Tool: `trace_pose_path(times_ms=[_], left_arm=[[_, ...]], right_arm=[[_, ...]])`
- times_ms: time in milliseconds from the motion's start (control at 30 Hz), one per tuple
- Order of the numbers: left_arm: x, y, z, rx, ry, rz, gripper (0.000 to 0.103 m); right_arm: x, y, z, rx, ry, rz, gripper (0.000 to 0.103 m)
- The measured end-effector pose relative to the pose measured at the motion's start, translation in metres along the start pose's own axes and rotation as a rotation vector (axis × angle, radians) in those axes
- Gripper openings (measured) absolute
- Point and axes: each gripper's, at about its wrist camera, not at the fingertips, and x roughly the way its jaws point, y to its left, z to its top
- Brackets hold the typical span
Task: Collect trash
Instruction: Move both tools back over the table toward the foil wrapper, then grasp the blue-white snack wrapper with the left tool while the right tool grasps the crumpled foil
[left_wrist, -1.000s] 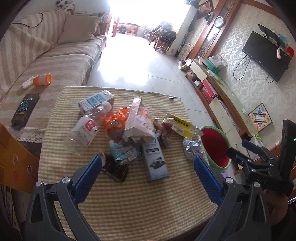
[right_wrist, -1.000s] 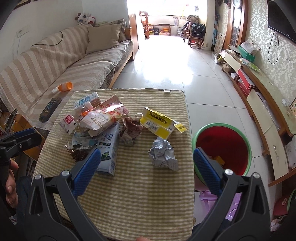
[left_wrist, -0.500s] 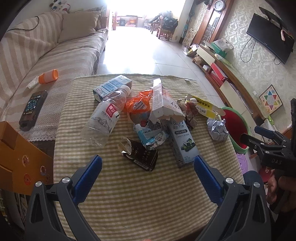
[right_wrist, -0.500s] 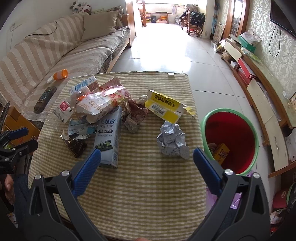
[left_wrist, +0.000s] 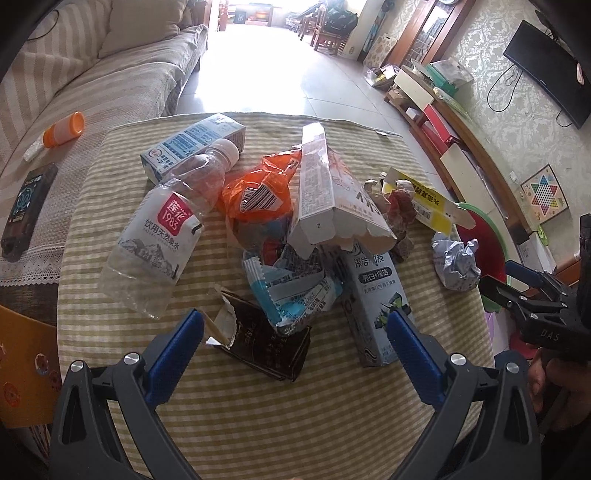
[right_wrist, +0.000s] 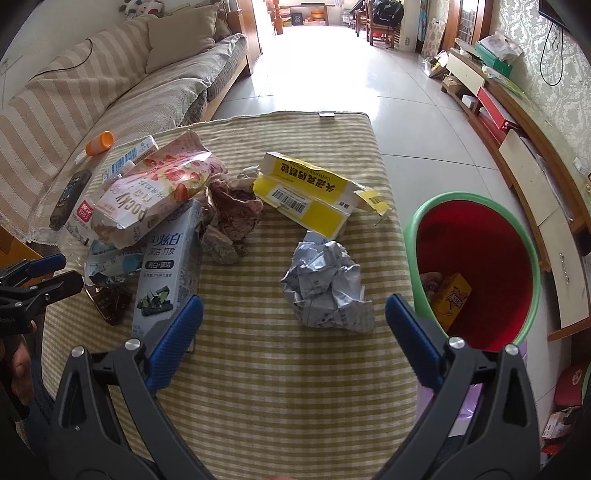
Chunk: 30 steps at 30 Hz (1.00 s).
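A heap of trash lies on the striped table (left_wrist: 258, 398): a clear water bottle (left_wrist: 162, 236), an orange wrapper (left_wrist: 255, 195), a Pocky box (left_wrist: 332, 199), a toothpaste box (left_wrist: 373, 295), a dark torn box (left_wrist: 262, 339), a blue wrapper (left_wrist: 291, 288). My left gripper (left_wrist: 295, 328) is open and empty just above the dark box. My right gripper (right_wrist: 293, 321) is open and empty, with the crumpled foil ball (right_wrist: 328, 284) between its fingers. A yellow box (right_wrist: 314, 199) lies behind the ball. The red bin (right_wrist: 476, 266) stands right of the table.
A striped sofa (right_wrist: 110, 99) at the left carries an orange-capped bottle (left_wrist: 61, 129) and a remote (left_wrist: 26, 206). A low TV shelf (right_wrist: 517, 140) runs along the right wall. The bin holds a yellow carton (right_wrist: 452, 299). An orange box (left_wrist: 22, 369) stands at the table's left.
Both grippers have moved forward and down toward the table. The left one has closed in on the dark box, the right one on the foil ball. Both stay open.
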Motion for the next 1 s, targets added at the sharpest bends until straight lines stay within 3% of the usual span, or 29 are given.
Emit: trace_pose_path(times_ms=[300, 533, 567, 633, 733, 1000], left_arm=[[0.034, 0.003, 0.015, 0.001, 0.057, 0.003, 0.087], [0.047, 0.003, 0.015, 0.000, 0.071, 0.005, 0.068], [0.047, 0.002, 0.015, 0.004, 0.073, 0.005, 0.058], [0.047, 0.002, 0.016, 0.004, 0.075, 0.007, 0.049], [0.048, 0.001, 0.016, 0.002, 0.073, 0.006, 0.045], [0.034, 0.002, 0.011, 0.006, 0.041, 0.014, 0.041]], right_arm=[[0.031, -0.002, 0.007, 0.005, 0.036, 0.003, 0.094], [0.044, -0.002, 0.012, 0.003, 0.056, -0.002, 0.077], [0.044, -0.002, 0.012, 0.002, 0.056, -0.009, 0.073], [0.045, -0.004, 0.013, 0.004, 0.056, -0.021, 0.063], [0.042, -0.009, 0.013, 0.012, 0.047, -0.043, 0.045], [0.032, -0.015, 0.009, 0.021, 0.029, -0.026, 0.034]])
